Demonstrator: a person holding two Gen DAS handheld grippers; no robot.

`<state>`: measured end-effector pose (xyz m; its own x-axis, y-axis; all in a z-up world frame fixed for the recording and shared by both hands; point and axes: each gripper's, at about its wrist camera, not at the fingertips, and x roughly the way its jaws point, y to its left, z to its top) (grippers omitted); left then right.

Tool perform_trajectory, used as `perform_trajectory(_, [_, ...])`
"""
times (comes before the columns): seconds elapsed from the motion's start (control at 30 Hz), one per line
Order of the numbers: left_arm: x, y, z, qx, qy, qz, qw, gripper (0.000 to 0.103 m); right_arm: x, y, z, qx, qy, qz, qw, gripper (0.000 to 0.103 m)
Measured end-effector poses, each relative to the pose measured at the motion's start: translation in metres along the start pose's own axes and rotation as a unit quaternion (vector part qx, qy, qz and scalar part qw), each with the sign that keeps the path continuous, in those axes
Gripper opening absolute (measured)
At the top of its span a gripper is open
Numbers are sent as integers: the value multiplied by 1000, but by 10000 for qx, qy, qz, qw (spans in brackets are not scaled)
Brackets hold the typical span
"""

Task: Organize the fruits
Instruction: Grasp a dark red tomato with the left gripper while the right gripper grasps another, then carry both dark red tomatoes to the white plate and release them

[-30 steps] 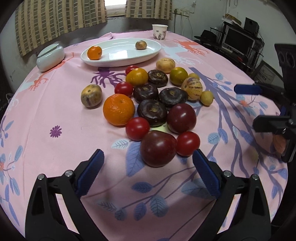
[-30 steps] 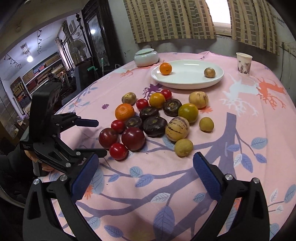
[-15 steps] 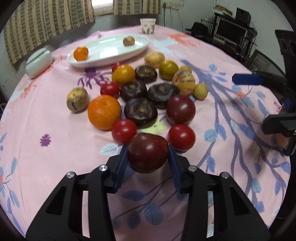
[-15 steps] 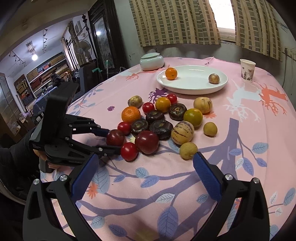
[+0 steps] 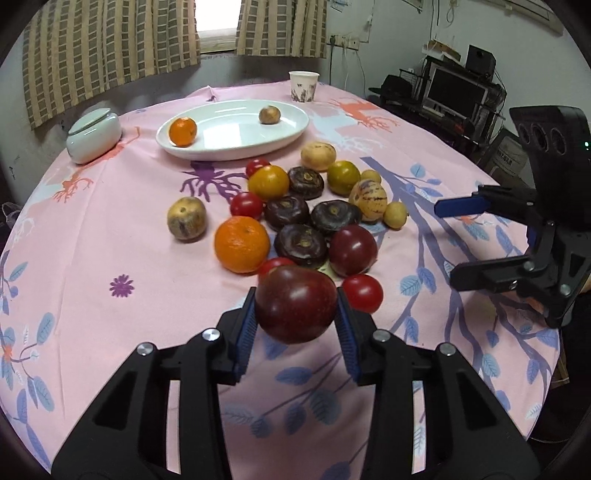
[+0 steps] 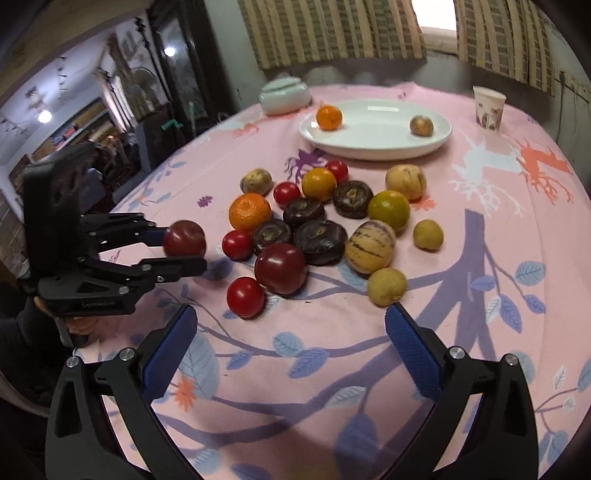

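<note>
A round surface [image 5: 92, 258] under pink floral cloth stood before checked curtains [image 5: 110, 48]. The left claw [image 5: 295, 325], jaws closing, gripped a dark plum [image 5: 295, 302]; the right claw [image 6: 291, 343] gaped empty.

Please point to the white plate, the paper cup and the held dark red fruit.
plate [image 5: 236, 151]: left wrist view, front rim.
cup [image 5: 304, 86]: left wrist view, side wall.
dark red fruit [image 5: 295, 303]: left wrist view, front face.

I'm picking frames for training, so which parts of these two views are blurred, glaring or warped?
Left wrist view: sharp; window blown out, glare patch on white plate, fisheye bends the table edge. Right wrist view: background room on the left smeared, dark red fruit in the left gripper slightly soft.
</note>
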<state>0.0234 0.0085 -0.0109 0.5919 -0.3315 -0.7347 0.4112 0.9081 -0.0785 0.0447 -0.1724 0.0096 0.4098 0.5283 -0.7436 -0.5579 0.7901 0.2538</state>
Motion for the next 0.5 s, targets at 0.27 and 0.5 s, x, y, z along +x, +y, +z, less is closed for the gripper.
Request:
perform_trajectory(0.27, [-8,33,-8,-389,-37,-84,9992,41,52,35,28,-159,574,-819,9949,57])
perform_trajectory(0.5, [-8,47,-12,-631,-59,-352,9974,41,71,29,33,197,692,-846,9938,56])
